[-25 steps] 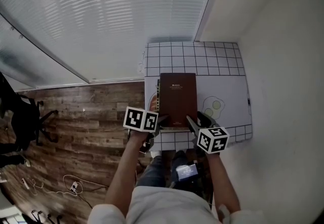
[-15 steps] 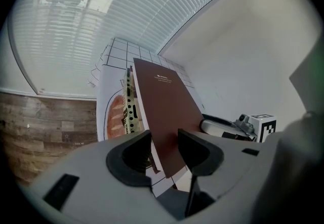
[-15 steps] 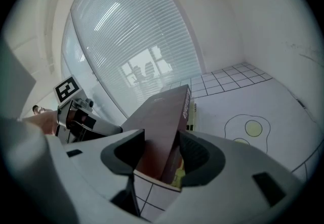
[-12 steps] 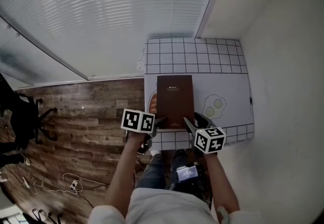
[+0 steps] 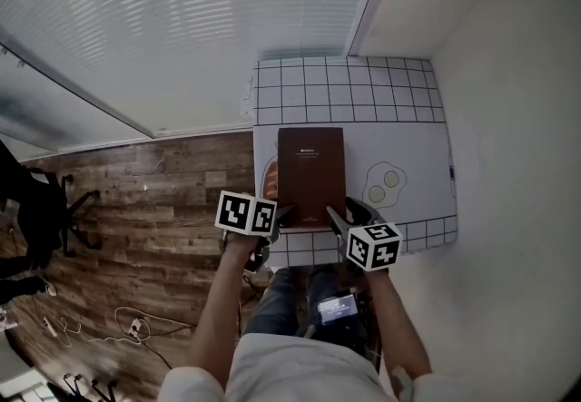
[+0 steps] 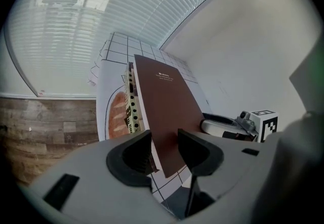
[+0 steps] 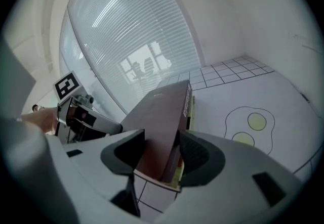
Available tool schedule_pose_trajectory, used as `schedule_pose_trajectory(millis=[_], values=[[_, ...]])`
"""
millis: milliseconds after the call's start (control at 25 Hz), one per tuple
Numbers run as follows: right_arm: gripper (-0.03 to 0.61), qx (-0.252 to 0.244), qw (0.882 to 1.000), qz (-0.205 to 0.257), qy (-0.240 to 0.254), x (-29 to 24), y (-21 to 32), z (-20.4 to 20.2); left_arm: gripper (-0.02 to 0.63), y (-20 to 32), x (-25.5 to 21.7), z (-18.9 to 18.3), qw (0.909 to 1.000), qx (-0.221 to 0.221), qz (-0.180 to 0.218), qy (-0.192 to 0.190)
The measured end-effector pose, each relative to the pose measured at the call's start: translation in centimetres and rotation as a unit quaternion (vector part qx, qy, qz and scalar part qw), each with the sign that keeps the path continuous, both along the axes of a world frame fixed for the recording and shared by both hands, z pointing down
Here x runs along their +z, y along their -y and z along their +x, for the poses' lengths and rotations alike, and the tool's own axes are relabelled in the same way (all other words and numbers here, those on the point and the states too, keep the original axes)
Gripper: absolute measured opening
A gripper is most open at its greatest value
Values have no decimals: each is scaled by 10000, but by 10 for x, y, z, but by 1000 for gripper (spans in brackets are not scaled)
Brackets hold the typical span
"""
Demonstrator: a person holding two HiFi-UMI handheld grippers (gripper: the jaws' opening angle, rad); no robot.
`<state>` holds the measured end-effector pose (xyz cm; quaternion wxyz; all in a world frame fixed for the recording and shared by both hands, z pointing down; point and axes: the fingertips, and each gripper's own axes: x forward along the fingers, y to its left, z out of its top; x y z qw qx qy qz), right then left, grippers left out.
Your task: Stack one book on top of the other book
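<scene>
**Setting the top book down: keep it level**

The left gripper (image 6: 164, 149) and right gripper (image 7: 162, 154) are each clamped on a near corner of the dark brown hardcover book (image 5: 310, 175). It's right over the cream spiral-bound book (image 6: 130, 106) on the white egg-print mat (image 5: 413, 160); can't tell if they're touching. I'd lower both hands evenly, edges lined up, then let go. Only the left gripper view shows the spiral binding poking out; in the head view the brown cover hides nearly all of it.
</scene>
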<state>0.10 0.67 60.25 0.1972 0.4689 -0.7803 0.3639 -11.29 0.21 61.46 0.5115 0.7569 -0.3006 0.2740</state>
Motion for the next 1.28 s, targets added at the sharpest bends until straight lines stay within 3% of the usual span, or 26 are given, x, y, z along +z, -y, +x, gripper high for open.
schedule_pose_trajectory(millis=[480,800,1280], values=[[222,-80,9992,-141,-378,20,-8,-2,163,-7,17,-2,9996,79,-67,275],[222,-209,9968,67,-762,18,-6,-2,161,-5,18,-1,9997,-32,-62,226],[249,-128,9945,206,-1020,15,-4,3,150,-7,10,-8,9989,-113,252,380]])
